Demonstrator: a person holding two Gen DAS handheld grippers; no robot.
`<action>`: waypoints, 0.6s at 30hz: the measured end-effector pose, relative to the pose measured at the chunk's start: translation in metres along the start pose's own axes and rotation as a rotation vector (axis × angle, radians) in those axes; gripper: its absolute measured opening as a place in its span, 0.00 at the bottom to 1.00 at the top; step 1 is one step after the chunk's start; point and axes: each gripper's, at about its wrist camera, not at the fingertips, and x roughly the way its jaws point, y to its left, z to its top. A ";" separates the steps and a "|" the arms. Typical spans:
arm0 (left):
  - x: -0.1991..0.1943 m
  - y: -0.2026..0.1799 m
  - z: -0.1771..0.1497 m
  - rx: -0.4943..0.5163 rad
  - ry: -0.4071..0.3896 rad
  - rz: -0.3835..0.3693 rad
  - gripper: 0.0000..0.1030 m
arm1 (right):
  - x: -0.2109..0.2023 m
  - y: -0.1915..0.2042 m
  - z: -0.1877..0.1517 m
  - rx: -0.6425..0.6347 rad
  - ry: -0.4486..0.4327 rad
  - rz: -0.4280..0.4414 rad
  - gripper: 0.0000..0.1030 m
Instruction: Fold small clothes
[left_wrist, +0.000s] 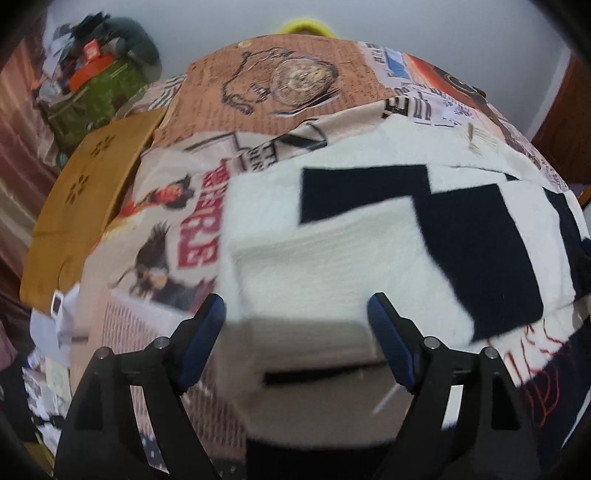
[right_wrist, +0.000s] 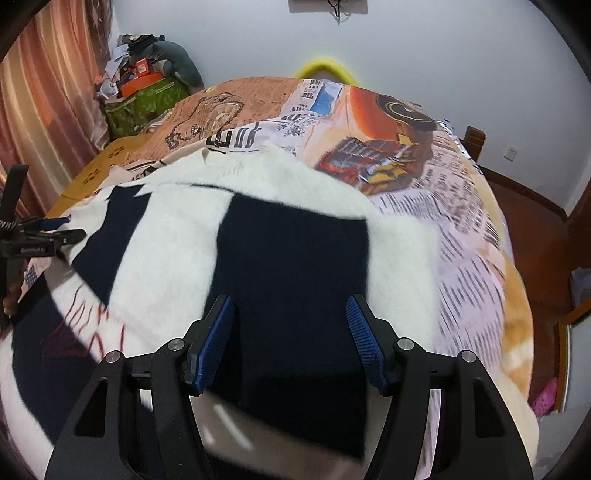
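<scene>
A white knit garment with dark navy blocks (left_wrist: 332, 240) lies spread on a bed; it also shows in the right wrist view (right_wrist: 177, 236). My left gripper (left_wrist: 297, 314) is open, its blue pads on either side of a folded white edge of the garment close below. My right gripper (right_wrist: 290, 314) is open, its pads straddling a navy block (right_wrist: 291, 258) of the garment. The left gripper also shows at the far left of the right wrist view (right_wrist: 44, 236).
The bed carries a printed newspaper-pattern cover (left_wrist: 280, 85), also in the right wrist view (right_wrist: 443, 192). A mustard cloth (left_wrist: 85, 195) lies at the bed's left. A green bag with clutter (right_wrist: 144, 99) stands by the curtain. A wooden bed frame (right_wrist: 517, 195) runs along the right.
</scene>
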 end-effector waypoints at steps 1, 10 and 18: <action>-0.005 0.005 -0.005 -0.017 0.002 0.011 0.78 | -0.006 0.000 -0.004 -0.001 0.001 -0.008 0.58; -0.071 0.034 -0.035 -0.093 -0.072 0.065 0.77 | -0.052 0.004 -0.018 0.002 -0.003 -0.045 0.58; -0.117 0.043 -0.071 -0.086 -0.115 0.057 0.80 | -0.087 0.016 -0.042 0.047 -0.050 -0.012 0.67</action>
